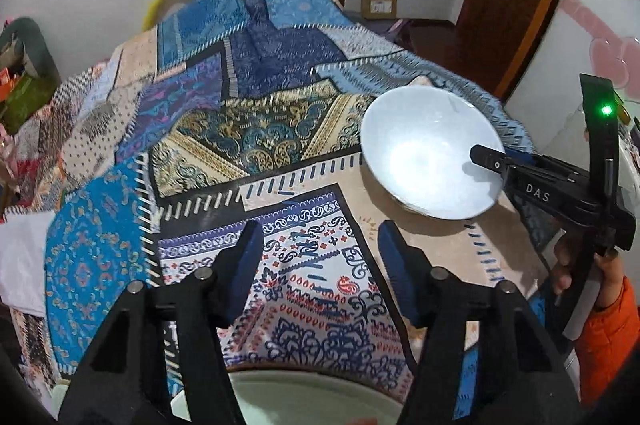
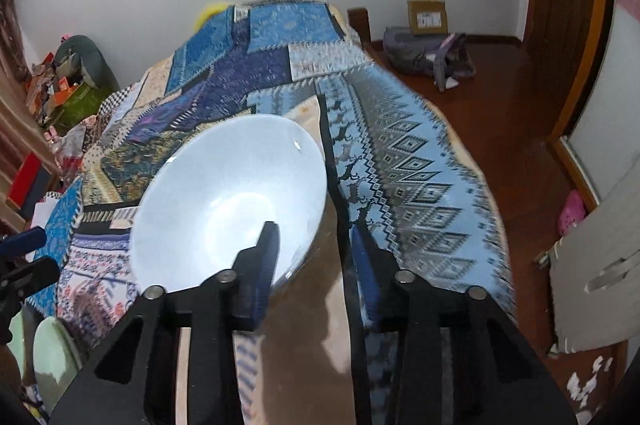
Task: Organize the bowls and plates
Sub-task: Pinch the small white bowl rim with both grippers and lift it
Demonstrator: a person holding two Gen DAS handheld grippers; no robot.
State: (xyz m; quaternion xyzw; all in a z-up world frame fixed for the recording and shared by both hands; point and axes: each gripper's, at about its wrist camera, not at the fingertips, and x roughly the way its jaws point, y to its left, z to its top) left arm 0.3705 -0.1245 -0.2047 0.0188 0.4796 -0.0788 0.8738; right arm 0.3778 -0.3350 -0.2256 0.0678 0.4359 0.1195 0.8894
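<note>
- While the right gripper (image 2: pixel 313 228) reaches over the white bowl (image 2: pixel 224 193), its jaws straddle the bowl's near rim: one finger hangs over the inside, the blue-padded one sits outside
- From the right wrist view a strip of beige cloth shows between the rim and the outer pad, so the jaws are spread around the wall rather than pinching it
- That bowl sits on the patchwork cloth (image 1: pixel 248 129), toward the cloth's right edge, and looks tipped toward the left camera
- Left gripper (image 1: pixel 320 239) hovers above the patterned cloth with jaws parted and nothing between them
- A pale green dish (image 1: pixel 304 401) lies just under the left gripper at the frame's bottom edge; whether it is a plate or a bowl I cannot tell
- A hand (image 1: pixel 592 277) in an orange sleeve (image 1: pixel 610 337) grips the right gripper's handle
</note>
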